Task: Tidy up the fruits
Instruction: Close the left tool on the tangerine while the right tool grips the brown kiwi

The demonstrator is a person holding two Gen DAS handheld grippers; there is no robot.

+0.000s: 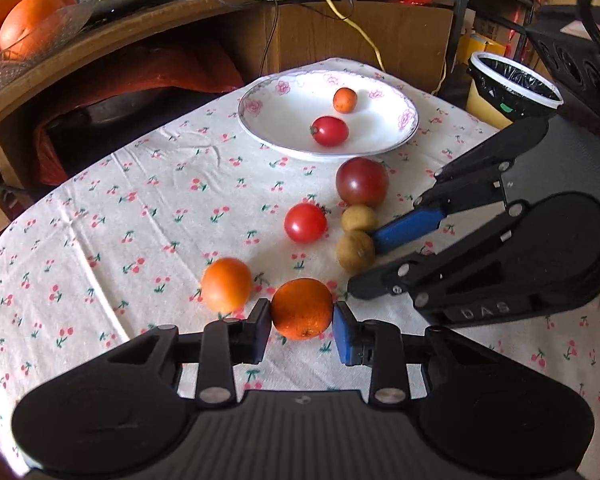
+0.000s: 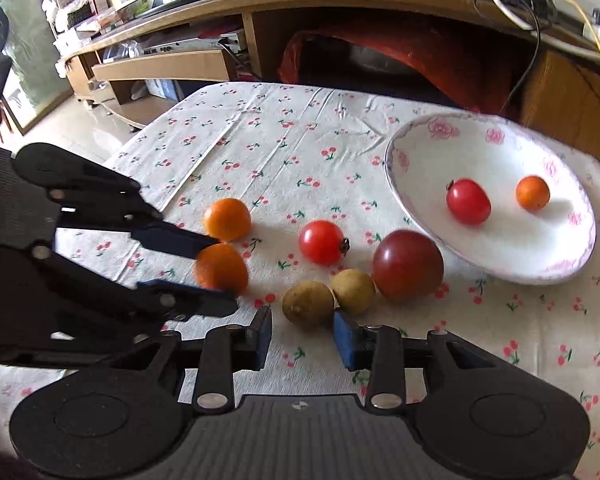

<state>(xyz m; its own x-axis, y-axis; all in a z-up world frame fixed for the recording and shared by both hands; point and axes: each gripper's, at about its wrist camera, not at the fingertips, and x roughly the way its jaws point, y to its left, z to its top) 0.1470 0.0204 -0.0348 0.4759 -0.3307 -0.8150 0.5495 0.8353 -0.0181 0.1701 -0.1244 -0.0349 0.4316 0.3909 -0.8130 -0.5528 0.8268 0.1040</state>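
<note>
Fingers of the left gripper [image 1: 302, 320] press on both sides of a small round orange fruit [image 1: 302, 309], so that fruit is held tight between the black pad and the blue pad. It sits low, close to the white tablecloth with little red cherries [image 1: 120, 216].

Fingers of the right gripper [image 2: 302, 330] stand partly apart with nothing pressed between them. A small round tan fruit [image 2: 308, 304] lies just past their tips, straight ahead and a bit toward the middle of the gap. A second tan fruit [image 2: 353, 291] touches it on the far right side, and a big dark red tomato [image 2: 407, 264] touches that one.

Farther out lie a small bright red tomato [image 2: 322, 242] and another orange fruit [image 2: 227, 219], which is just beside the held one.

Past all of these sits the white dish with pink flowers on its rim [image 1: 260, 108]. One red tomato [image 1: 329, 131] and one tiny orange fruit [image 1: 345, 100] are already in it.

The dish lies ahead of the left gripper and a little to its right, so I think the held fruit must go up and forward over the loose fruits. For the right gripper, the dish is ahead and off to the right, and this gripper looks nearer to it.
</note>
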